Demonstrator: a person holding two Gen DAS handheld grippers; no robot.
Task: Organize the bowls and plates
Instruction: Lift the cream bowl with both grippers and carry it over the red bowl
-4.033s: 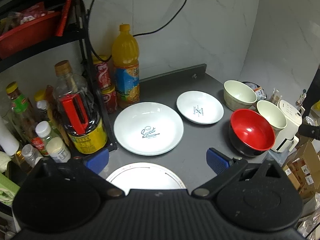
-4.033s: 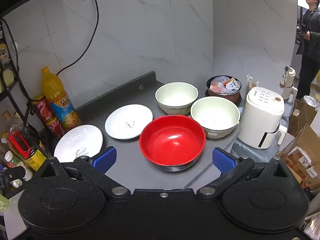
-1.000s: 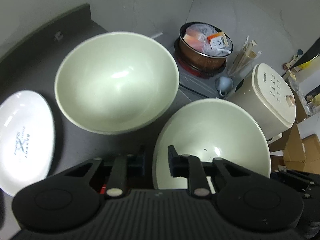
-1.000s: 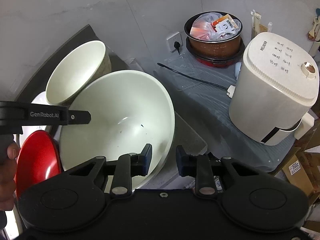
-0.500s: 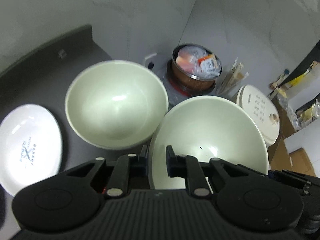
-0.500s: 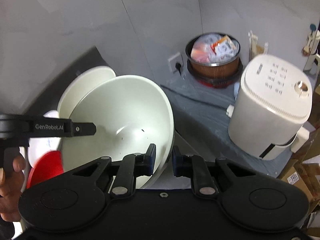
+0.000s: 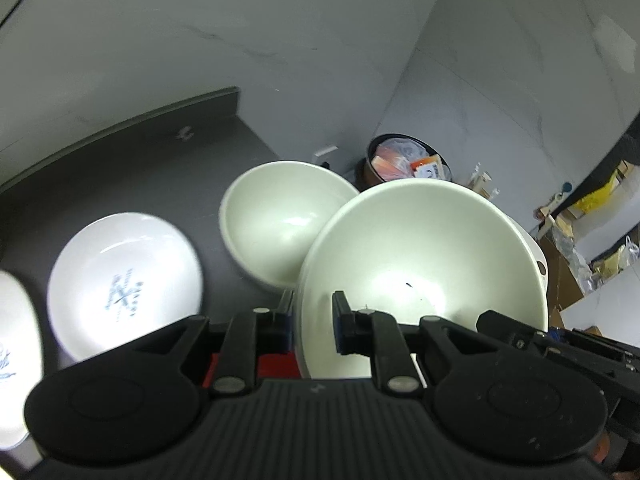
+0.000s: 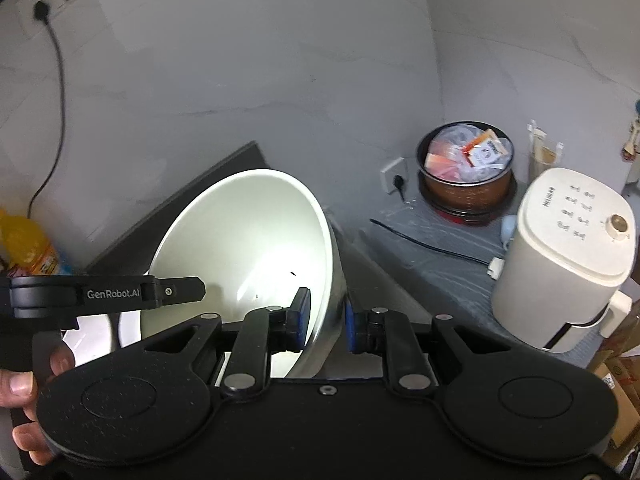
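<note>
Bowl (image 7: 424,264) up off the desk (image 7: 132,168), seen from the left wrist: the left gripper (image 7: 313,322) is clamped on its near rim, one finger inside, one outside. It hangs tilted just above and beside a second bowl (image 7: 280,220) that sits on the desk, rims overlapping in view. A plate (image 7: 124,284) lies left of that, another plate edge (image 7: 12,356) at the far left, and something red shows under the gripper.

Over to the right wrist: the right gripper (image 8: 325,322) pinches the opposite rim of the same bowl (image 8: 244,248), blue pads on either side of the wall. So two grips, one bowl, tipped steeply toward the left. A white appliance (image 8: 560,256) and a pot (image 8: 466,164) stand well to the right.

Judgement call: this looks glazed and rigid, likely slick and chippable, with some weight. Rim pinches are the only purchase here; setting it into the second bowl wants it levelled and lowered gently, rim clear of rim.
</note>
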